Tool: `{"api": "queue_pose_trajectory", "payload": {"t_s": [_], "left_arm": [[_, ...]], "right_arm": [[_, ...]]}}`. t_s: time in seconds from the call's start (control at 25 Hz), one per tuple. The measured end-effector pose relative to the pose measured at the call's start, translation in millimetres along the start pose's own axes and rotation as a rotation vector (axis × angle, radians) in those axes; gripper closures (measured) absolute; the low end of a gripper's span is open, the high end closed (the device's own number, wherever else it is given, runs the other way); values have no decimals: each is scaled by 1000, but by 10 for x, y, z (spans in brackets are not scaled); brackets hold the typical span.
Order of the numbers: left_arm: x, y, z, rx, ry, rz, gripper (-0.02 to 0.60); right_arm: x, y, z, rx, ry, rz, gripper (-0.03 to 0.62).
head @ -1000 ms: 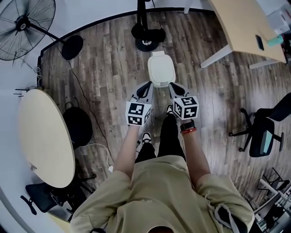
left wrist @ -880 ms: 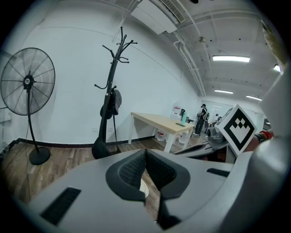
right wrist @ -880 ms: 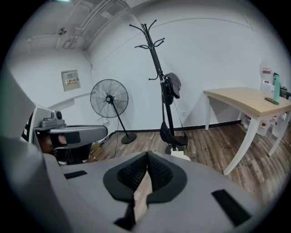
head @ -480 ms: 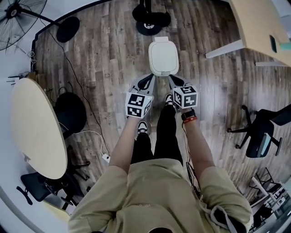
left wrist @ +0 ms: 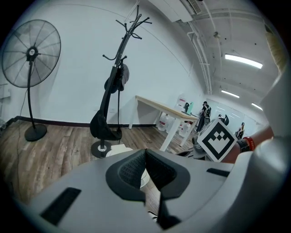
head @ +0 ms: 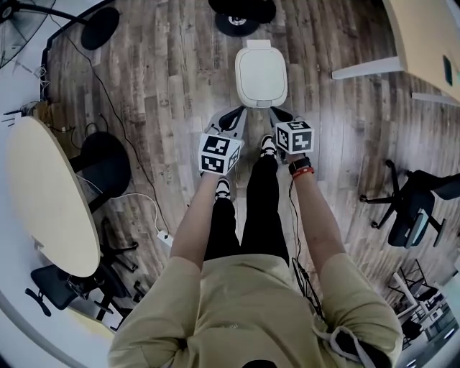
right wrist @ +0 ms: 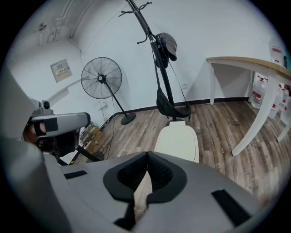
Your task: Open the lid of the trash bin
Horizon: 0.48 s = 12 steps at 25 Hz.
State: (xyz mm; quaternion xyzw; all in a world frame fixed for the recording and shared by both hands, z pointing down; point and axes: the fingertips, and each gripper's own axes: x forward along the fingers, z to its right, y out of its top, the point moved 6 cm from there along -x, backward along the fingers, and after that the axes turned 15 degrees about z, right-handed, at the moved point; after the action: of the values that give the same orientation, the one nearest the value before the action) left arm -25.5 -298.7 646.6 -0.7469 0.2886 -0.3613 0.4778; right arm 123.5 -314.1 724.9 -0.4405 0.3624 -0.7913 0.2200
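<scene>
The left claw [left wrist: 145,152] and right claw [right wrist: 148,154] are each closed tight, pads together, with nothing between them. They hover side by side just short of the bin [head: 261,75], which stands on the floor ahead of the feet, lid [right wrist: 178,141] down. Closed tips could likely slip off the smooth lid edge, or shove the bin away.

Wood-plank floor [head: 172,93] underfoot. On it we note a white trash bin [head: 261,75], lid down, just ahead of our shoes [head: 267,146]. The coat-rack base [head: 237,21] is just beyond the bin, and the fan base [head: 100,27] far left. A black cable [head: 122,122] runs over the planks toward a white power strip [head: 164,238]. Office chair [head: 411,210] at right.
</scene>
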Motion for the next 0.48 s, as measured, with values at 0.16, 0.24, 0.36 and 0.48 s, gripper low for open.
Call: {"api": "queue_pose_trajectory", "payload": {"t_s": [0.16, 0.24, 0.36, 0.48], "left_arm": [[142, -276, -110, -35, 4, -23, 557], [199, -400, -137, -37, -2, -37, 557], [294, -584, -167, -46, -5, -48, 557], [376, -771, -216, -53, -8, -60, 557]], "right_arm": [[240, -233, 163, 12, -2, -37, 579], [344, -352, 221, 19, 3, -56, 579], [501, -531, 335, 18, 10, -85, 579], [654, -695, 458, 21, 6, -108, 579]]}}
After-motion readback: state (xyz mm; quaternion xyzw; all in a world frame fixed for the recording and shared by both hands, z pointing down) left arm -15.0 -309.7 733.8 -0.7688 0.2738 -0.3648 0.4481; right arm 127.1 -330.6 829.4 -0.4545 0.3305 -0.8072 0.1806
